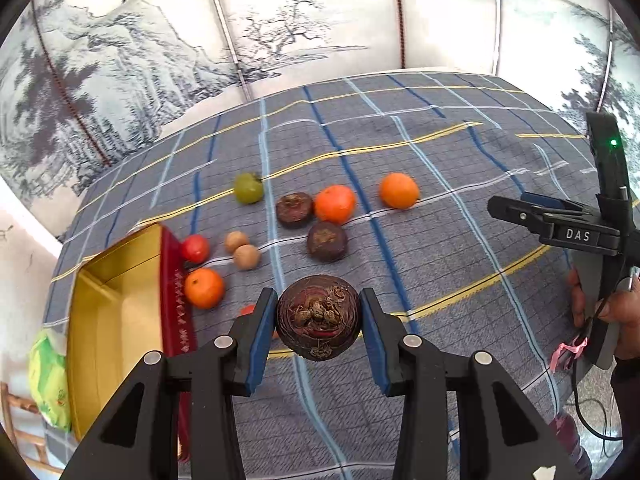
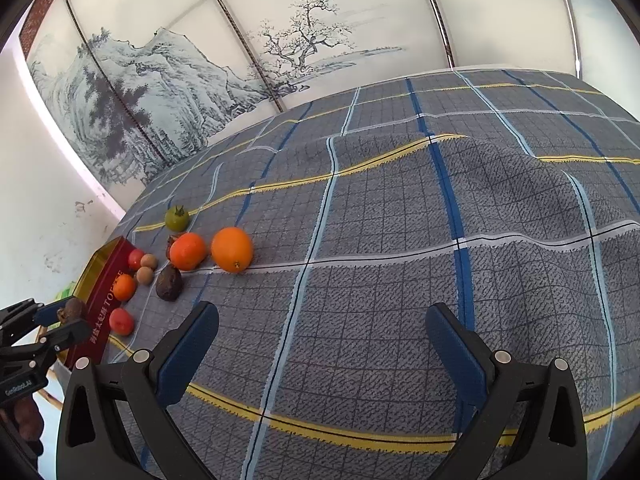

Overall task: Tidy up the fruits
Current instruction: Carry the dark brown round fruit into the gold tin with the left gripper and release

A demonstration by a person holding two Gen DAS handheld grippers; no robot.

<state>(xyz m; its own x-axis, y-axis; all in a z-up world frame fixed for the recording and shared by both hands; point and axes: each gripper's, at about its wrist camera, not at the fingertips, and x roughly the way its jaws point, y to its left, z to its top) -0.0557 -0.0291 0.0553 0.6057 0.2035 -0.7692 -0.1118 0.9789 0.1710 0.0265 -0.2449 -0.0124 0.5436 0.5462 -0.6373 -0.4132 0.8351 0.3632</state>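
My left gripper [image 1: 318, 301] is shut on a round dark brown fruit [image 1: 318, 320], held above the checked cloth [image 1: 440, 280]. Left of it lies an open red box with a gold inside [image 1: 170, 280]. Loose on the cloth beyond are several fruits: a green tomato [image 1: 249, 188], oranges [image 1: 335, 204] [image 1: 399, 191] [image 1: 204, 288], a red tomato [image 1: 195, 248], two tan round fruits [image 1: 246, 257] and two more dark brown ones [image 1: 295, 210] [image 1: 327, 241]. My right gripper [image 2: 322, 312] stands wide open over bare cloth, with nothing between its fingers. The large orange [image 2: 232, 249] lies ahead of it to the left.
A painted screen [image 1: 280, 40] closes off the back of the table. A green and yellow bag [image 1: 48, 376] and a wooden chair [image 1: 20, 408] sit past the left edge. The cloth is rumpled on the right [image 2: 500, 168]. A hand [image 1: 624, 312] holds the right gripper's handle.
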